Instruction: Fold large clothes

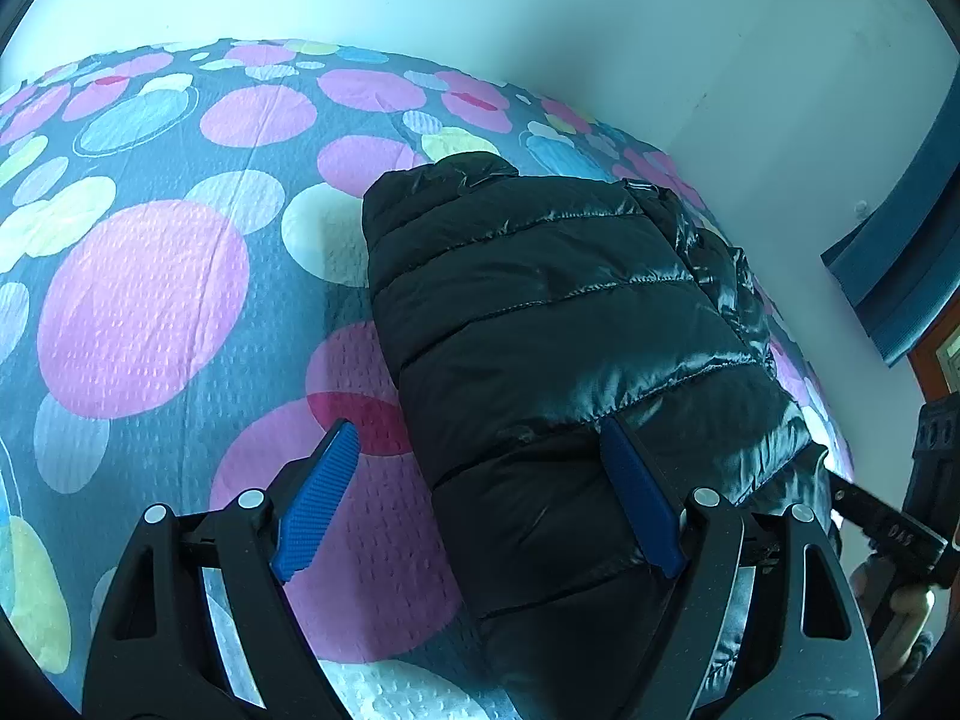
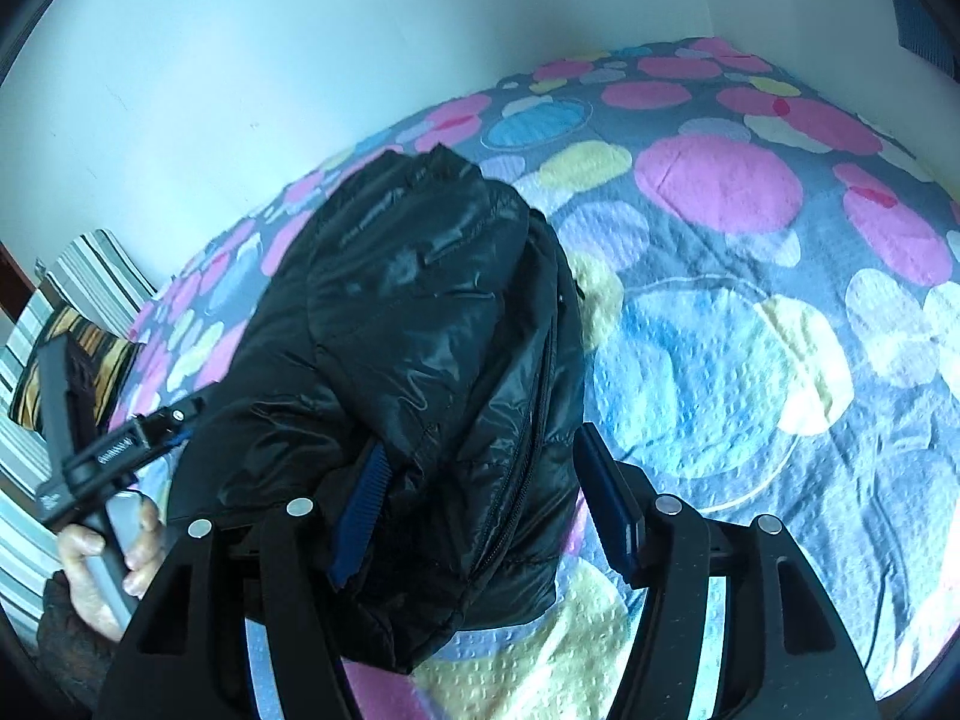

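**Jacket down to a narrow bundle; both tongs slack**

Bed with the spotted cover fills both views, wall behind. The black puffer jacket lies on it, right of centre in the left wrist frame, centre-left in the right wrist frame.

Progress, as I judge it: well along. The jacket already reads as a compact long pad, sides tucked in, no sleeve spread out on the cover. A zipper edge and loose folds show along its right side in the right wrist view, so that flank looks untidy. Left to do, I'd guess: a last fold end over end, or smoothing. I cannot see the near end fully.

Long axis: runs from the bottom of the left wrist frame up to the upper middle, leaning slightly left; the far end, with what looks like a collar or hem flap, points at the wall.

Left tongs: apart, wide, straddling the jacket's left edge, pads not pressing.

Right tongs: apart; jacket fabric sits between them and touches the left pad, but I see no clamp.
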`<state>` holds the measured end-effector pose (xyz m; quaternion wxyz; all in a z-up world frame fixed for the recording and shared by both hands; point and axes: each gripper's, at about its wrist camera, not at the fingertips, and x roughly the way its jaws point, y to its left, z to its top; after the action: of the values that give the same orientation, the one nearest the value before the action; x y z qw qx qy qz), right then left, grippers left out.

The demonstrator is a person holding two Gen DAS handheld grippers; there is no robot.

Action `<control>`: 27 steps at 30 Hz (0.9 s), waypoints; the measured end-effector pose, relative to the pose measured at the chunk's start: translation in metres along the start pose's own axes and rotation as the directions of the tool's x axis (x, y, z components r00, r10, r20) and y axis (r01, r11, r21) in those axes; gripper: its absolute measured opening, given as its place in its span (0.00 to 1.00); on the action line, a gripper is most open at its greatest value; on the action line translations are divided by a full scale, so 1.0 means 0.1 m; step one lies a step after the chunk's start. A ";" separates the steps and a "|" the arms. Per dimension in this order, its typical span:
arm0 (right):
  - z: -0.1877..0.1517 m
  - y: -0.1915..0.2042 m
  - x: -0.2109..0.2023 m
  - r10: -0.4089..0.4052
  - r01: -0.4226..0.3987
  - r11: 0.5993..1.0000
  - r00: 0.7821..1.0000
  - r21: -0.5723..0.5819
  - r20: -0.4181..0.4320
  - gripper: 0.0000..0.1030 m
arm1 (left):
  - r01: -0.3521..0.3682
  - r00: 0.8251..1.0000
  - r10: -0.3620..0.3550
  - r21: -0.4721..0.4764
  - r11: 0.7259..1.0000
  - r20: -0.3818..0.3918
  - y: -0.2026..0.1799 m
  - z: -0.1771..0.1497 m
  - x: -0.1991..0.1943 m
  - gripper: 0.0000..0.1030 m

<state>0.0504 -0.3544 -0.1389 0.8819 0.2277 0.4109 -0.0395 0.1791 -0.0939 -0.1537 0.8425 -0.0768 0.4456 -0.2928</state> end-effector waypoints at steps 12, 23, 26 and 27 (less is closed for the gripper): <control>0.14 -0.20 -0.28 -0.057 0.055 0.998 0.997 0.038 0.046 0.60 | 0.009 1.000 -0.009 -0.010 1.000 0.001 0.05 0.02 0.00 0.80; 0.25 -0.44 0.34 0.040 -0.028 0.992 0.994 0.121 -0.101 0.60 | 0.009 1.000 -0.009 -0.013 1.000 0.004 0.07 0.03 0.04 0.80; 0.26 -0.40 0.49 0.086 -0.068 0.989 0.986 0.130 -0.142 0.60 | 0.013 1.000 -0.013 -0.014 1.000 0.004 0.06 0.04 0.07 0.81; 0.27 -0.39 0.52 0.092 -0.072 0.988 0.985 0.133 -0.149 0.60 | 0.014 1.000 -0.014 -0.015 1.000 0.004 0.06 0.04 0.08 0.81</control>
<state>0.0940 -0.3953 -0.1766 0.8319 0.3028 0.4649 -0.0113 0.1885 -0.0940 -0.1593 0.8407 -0.0868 0.4458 -0.2950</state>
